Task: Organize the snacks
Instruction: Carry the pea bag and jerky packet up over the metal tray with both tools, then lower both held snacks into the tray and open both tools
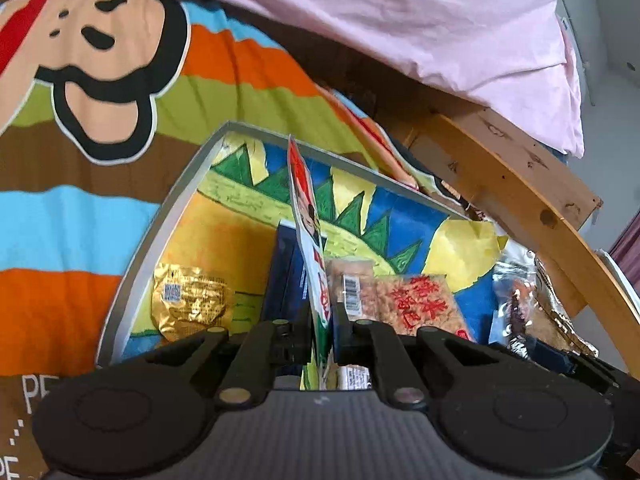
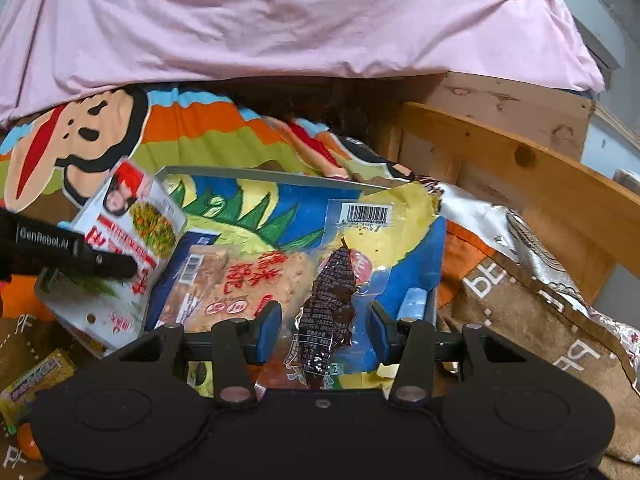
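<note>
The left gripper is clamped narrow on a white and red snack packet, held edge-on and upright between its fingers over the tray. From the right wrist view that same packet shows its face: a woman's portrait, a picture of a green dish and red Chinese lettering too blurred to read. The arm gripping it bears the words "GenRobot.AI".

Just left of the left gripper a crumpled gold foil packet lies flat in the tray, showing a small printed code. Just right of it sits a clear rice-cracker bag with red Chinese characters and a barcode sticker.

The right gripper stands wide, its blue pads either side of a dark vacuum-sealed snack covered in fine white print, without touching it. Ahead lies a yellow wrapper with a barcode. The blanket to its right reads "PF".
</note>
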`<state>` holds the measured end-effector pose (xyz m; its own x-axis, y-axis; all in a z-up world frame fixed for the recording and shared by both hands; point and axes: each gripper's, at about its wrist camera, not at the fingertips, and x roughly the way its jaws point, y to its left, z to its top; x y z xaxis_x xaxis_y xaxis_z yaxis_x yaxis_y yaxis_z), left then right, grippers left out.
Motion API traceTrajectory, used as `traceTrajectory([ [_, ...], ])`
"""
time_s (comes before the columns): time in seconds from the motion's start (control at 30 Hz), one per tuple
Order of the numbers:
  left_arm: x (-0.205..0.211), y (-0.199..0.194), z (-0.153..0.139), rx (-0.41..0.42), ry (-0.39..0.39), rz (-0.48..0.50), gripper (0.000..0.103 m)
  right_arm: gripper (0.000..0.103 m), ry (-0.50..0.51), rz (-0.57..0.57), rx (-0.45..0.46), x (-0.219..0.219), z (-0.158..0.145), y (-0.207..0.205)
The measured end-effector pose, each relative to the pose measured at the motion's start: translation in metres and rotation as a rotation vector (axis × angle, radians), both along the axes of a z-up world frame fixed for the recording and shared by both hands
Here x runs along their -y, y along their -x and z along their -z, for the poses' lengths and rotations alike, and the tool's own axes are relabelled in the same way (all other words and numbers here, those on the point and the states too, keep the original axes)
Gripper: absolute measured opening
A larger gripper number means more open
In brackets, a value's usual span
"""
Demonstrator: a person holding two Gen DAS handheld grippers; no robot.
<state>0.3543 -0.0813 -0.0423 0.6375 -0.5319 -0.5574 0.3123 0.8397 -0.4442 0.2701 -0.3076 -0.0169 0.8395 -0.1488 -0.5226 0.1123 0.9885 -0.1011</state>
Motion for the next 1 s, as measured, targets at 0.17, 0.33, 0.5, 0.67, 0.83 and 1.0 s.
traceTrajectory([
  [0.17,0.001,-0.006,0.007,-0.036,-0.009,0.010,0.009,0.048,-0.002,0.032,-0.029,0.007,0.007,-0.002],
  [0.33,0.000,-0.007,0.011,-0.049,-0.014,0.016,0.010,0.049,0.019,0.019,-0.069,0.004,0.020,-0.003],
  [0.5,0.001,-0.006,0.011,-0.041,-0.040,0.010,0.013,0.049,0.023,0.021,-0.093,0.003,0.027,-0.002],
  [0.67,0.000,-0.007,0.008,-0.020,-0.104,-0.028,0.025,0.050,0.029,0.015,-0.106,0.002,0.032,-0.003],
  [0.83,0.003,-0.006,0.006,0.021,-0.192,-0.067,0.039,0.050,0.037,0.007,-0.113,0.000,0.034,-0.004],
  [1.0,0.010,-0.004,0.004,0.057,-0.278,-0.077,0.047,0.051,0.044,0.005,-0.119,-0.001,0.034,-0.004],
])
